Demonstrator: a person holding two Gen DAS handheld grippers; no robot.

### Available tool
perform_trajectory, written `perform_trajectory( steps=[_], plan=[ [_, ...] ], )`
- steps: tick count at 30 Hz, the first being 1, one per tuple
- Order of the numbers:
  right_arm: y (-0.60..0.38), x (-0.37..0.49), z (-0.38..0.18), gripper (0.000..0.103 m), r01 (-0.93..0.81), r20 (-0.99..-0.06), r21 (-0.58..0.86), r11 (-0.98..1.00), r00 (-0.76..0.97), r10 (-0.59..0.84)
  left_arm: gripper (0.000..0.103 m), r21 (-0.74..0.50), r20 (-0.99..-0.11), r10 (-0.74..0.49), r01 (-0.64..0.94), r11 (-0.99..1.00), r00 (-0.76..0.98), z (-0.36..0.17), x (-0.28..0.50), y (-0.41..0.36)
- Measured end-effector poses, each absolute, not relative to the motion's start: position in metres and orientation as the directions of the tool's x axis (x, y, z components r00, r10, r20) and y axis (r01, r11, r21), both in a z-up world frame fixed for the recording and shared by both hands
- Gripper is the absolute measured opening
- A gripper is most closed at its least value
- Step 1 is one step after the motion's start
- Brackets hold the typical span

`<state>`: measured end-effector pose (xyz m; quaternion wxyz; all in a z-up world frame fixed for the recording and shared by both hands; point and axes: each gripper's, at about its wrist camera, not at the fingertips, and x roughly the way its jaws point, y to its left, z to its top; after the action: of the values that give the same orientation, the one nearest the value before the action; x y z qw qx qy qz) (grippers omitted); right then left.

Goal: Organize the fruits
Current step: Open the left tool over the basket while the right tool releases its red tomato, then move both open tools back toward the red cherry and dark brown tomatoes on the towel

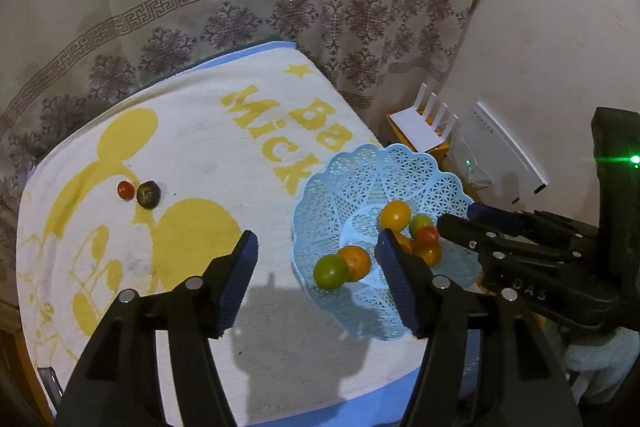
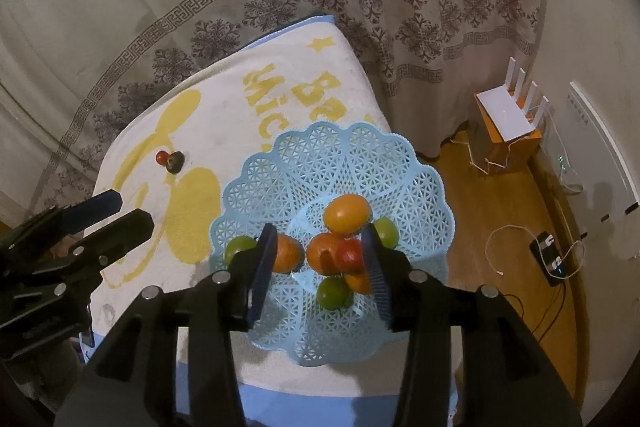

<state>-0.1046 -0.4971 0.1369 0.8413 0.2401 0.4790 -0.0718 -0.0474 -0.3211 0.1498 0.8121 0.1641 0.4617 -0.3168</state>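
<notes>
Both tongs angled downward, left tongs (image 1: 316, 251) apart, right tongs (image 2: 320, 241) apart over basket (image 2: 400, 163)

Orange fruit (image 1: 404, 245) half behind fingers (image 1: 394, 267).

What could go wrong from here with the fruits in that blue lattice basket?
The light blue plastic lattice basket overhangs the towel-covered table's edge, so a nudge might tip it. The fruits are piled; the yellow-orange fruit on top could roll. The right gripper, open over the pile, might knock one loose.

Left tongs (image 1: 316, 247) open over towel (image 1: 208, 155); blue basket (image 1: 360, 171) holds fruit (2 pieces outside).
</notes>
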Motion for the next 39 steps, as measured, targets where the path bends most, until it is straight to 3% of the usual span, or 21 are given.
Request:
perform_trajectory(
  steps=[20, 23, 34, 39],
  plan=[
    [-0.484, -0.099, 0.135, 0.045, 0.381, -0.848, 0.338, 0.861, 0.521, 0.102, 0.063, -0.051, -0.851, -0.335, 0.571, 0.819, 0.405, 0.156, -0.024, -0.275],
    [-0.479, -0.094, 0.135, 0.052, 0.380, -0.852, 0.337, 0.861, 0.513, 0.107, 0.063, -0.051, -0.851, -0.325, 0.552, 0.832, 0.412, 0.157, -0.021, -0.265],
    [-0.444, -0.079, 0.142, 0.052, 0.323, -0.832, 0.342, 0.882, 0.541, 0.124, 0.063, -0.048, -0.852, -0.300, 0.506, 0.861, 0.430, 0.162, -0.014, -0.227],
    [-0.432, -0.075, 0.152, 0.077, 0.312, -0.799, 0.331, 0.891, 0.595, 0.088, 0.063, -0.050, -0.851, -0.286, 0.474, 0.879, 0.441, 0.163, -0.010, -0.206]
  ],
)
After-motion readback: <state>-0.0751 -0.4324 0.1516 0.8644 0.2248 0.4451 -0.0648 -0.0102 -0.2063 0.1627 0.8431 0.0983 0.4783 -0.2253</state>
